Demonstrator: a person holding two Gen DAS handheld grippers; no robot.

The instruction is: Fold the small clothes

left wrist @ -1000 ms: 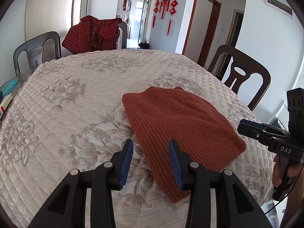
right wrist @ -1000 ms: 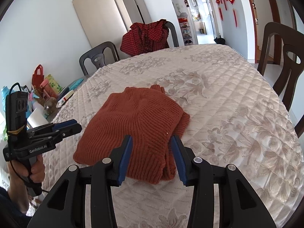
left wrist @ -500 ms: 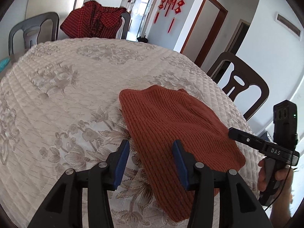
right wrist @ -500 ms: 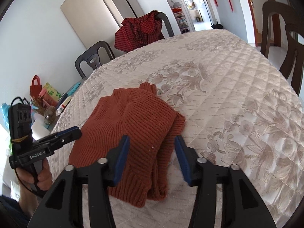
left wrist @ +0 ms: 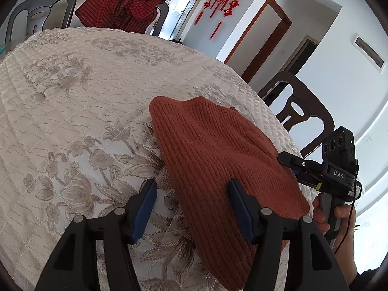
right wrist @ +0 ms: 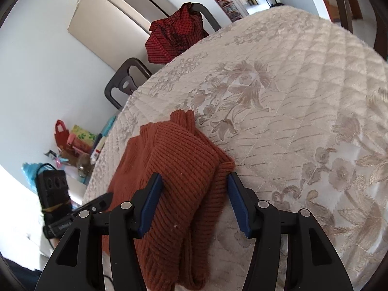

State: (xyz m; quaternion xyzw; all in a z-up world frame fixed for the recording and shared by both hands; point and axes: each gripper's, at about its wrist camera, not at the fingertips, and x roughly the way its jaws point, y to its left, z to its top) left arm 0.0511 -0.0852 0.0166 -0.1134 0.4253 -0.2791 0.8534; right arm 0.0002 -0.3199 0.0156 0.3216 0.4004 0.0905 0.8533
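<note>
Left gripper (left wrist: 191,195): jaws apart and opening, blue pads clear of everything, nothing pinched. Straddling the near left edge of the sweater (left wrist: 218,160), one finger over bare tablecloth (left wrist: 72,121), the other over the knit. Whether the fingertips touch the cloth underneath, impossible to tell; near end of the sweater hidden behind the black gripper body.

Right gripper (right wrist: 194,194): jaws likewise spread, nothing clamped. Between the pads, the folded right side of the sweater (right wrist: 174,169); left pad over the thick fold, right pad just beyond the sweater's right edge. Contact with the pads unclear. Lower end of the sweater cut off by the gripper frame.

Sweater itself: rust-red ribbed knit, folded into layers, lying on the quilted floral tablecloth near the edge closest to both tools. Collar end pointing away from the tools. How many layers, hard to count.

Farther out from the right gripper: to its left, the other gripper partly blurred, its lettering unreadable, the holding hand mostly out of sight. From the left view, hand (left wrist: 339,218) wrapped round the right gripper's handle, sleeve cut by the frame edge.

Beyond the table: red checked garment (left wrist: 121,4) draped over a chair (left wrist: 160,14), another chair (left wrist: 303,111) at the right side. Clutter of bags (right wrist: 72,138) left of the table, too small to identify.
</note>
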